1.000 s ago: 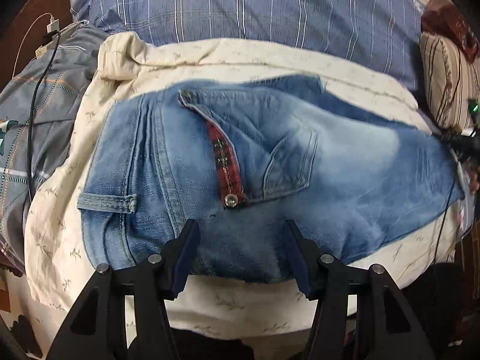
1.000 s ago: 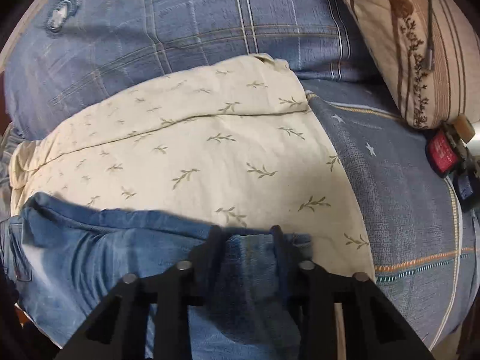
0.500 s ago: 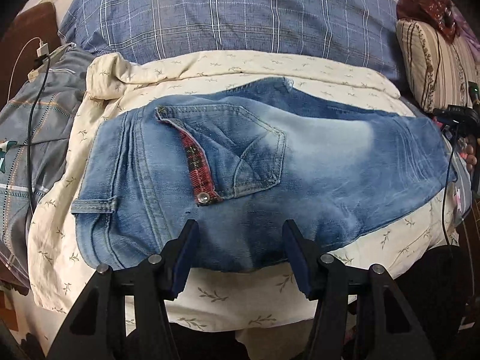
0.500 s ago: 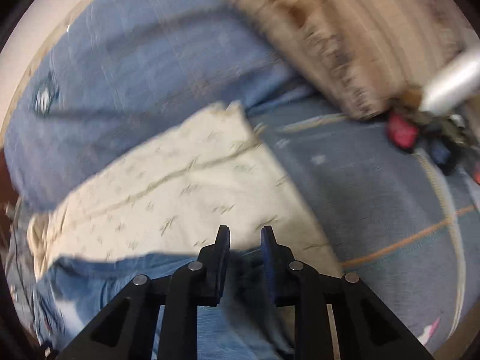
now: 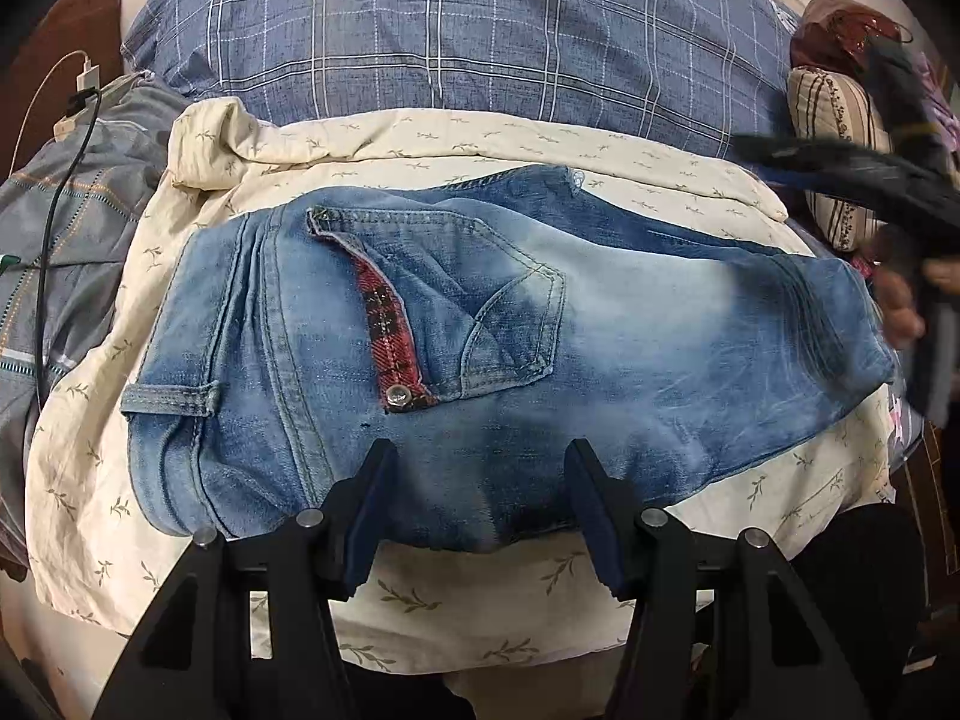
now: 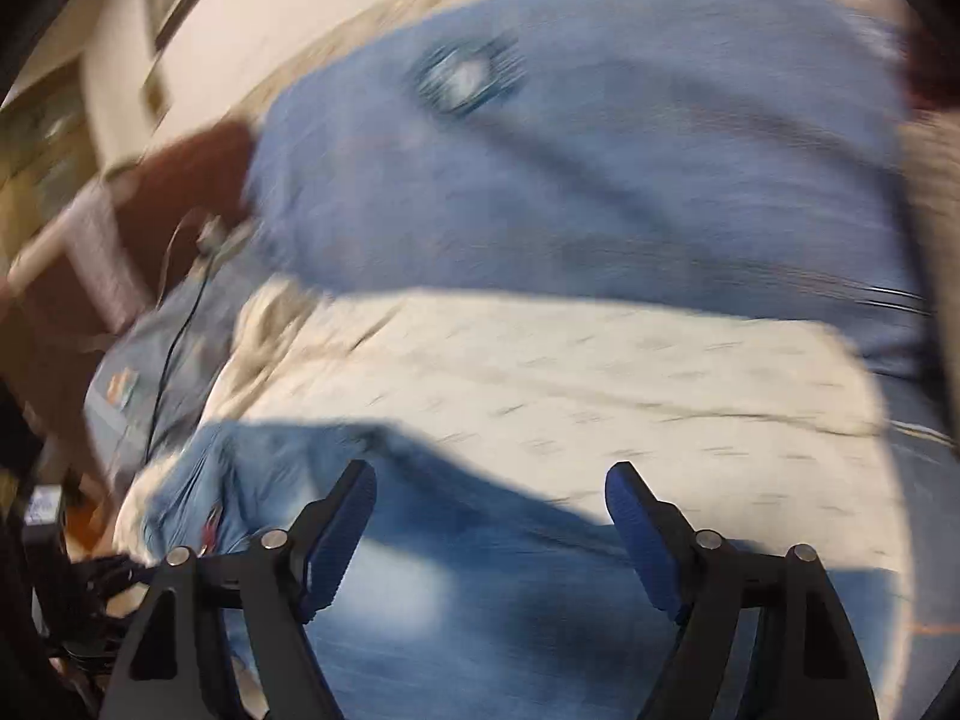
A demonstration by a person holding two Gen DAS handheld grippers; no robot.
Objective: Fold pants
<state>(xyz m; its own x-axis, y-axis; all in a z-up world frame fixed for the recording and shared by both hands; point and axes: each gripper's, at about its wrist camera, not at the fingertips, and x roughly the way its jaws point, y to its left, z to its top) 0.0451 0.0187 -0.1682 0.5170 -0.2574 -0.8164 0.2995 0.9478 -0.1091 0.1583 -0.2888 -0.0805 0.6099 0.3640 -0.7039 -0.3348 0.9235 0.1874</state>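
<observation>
The blue jeans [image 5: 630, 348] lie folded on a cream leaf-print cloth [image 5: 468, 144], back pocket with red plaid flap facing up. My left gripper [image 5: 477, 468] is open and empty, its fingers over the jeans' near edge. My right gripper [image 6: 489, 492] is open and empty, held above the jeans [image 6: 480, 612]; its view is blurred by motion. In the left wrist view the right gripper [image 5: 876, 174] shows as a dark blur at the far right, above the jeans' right end.
A blue plaid duvet [image 5: 456, 42] lies behind the cloth. A striped pillow [image 5: 834, 120] sits at the right. A grey plaid cover with charger cables [image 5: 54, 204] is at the left. A brown headboard [image 6: 180, 180] stands at the left.
My right gripper let go of the jeans' end, opened wide and swung up and leftward. My left gripper pulled back a little and stayed open.
</observation>
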